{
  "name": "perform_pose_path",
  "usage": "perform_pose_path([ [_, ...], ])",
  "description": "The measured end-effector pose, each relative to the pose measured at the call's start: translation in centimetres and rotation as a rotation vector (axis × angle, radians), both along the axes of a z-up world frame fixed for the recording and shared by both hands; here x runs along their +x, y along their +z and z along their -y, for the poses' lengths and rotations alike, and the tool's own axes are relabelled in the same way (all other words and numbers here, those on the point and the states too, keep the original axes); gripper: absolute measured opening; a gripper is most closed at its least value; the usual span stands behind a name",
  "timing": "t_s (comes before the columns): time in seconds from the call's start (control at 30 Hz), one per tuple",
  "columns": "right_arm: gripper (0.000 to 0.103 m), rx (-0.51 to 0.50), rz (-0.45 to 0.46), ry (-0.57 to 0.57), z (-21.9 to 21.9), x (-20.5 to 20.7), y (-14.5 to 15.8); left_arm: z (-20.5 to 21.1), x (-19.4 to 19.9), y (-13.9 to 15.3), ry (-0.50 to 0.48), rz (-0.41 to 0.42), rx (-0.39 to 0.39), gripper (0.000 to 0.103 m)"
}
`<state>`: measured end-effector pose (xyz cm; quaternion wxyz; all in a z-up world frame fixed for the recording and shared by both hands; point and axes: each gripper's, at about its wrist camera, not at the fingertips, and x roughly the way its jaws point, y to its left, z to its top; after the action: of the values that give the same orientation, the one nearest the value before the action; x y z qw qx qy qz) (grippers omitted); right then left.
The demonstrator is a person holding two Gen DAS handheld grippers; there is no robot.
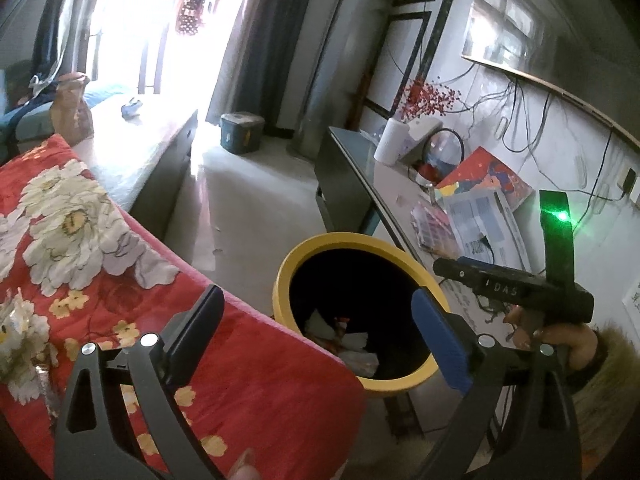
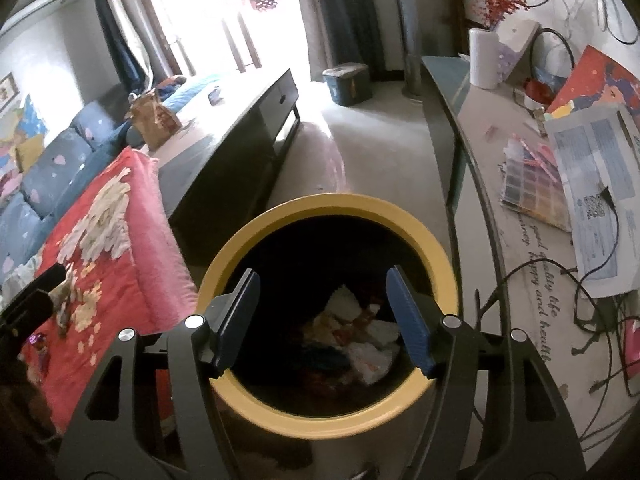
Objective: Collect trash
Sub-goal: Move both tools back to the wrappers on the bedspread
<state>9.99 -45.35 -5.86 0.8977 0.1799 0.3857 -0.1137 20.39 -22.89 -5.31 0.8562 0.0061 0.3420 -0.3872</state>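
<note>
Right wrist view: the right gripper (image 2: 320, 316) hangs over the yellow-rimmed bin (image 2: 436, 240), jaws spread, nothing between them. Crumpled paper trash (image 2: 360, 336) lies at the bin's bottom. The left gripper (image 1: 316, 336) is spread wide and empty too, over the bin's near left edge beside the red flowered cloth (image 1: 120, 280). A crinkly wrapper (image 1: 16, 320) on the cloth's left looks light, soft and crushable; a pinch across its bunched middle should hold it.

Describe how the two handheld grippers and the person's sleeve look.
Both the left gripper and right gripper have black linkage frames with silver pivot bolts, one black finger and one ribbed blue finger. The right one's body carries white lettering and a green light. The sleeve has a brown furry cuff.
</note>
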Motion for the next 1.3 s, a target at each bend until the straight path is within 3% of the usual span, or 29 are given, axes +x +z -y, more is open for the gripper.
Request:
perform_pose_path([
  [0.8, 0.063, -0.007, 0.090, 0.269, -9.8, 2.3, 3.2, -11.6, 0.4, 2.0, 0.285, 0.051, -0.051, 0.092],
  [1.3, 0.065, 0.018, 0.080, 0.447, -16.5, 3.5, 3.6, -18.6, -0.1, 2.3, 0.453, 0.064, -0.081, 0.092],
])
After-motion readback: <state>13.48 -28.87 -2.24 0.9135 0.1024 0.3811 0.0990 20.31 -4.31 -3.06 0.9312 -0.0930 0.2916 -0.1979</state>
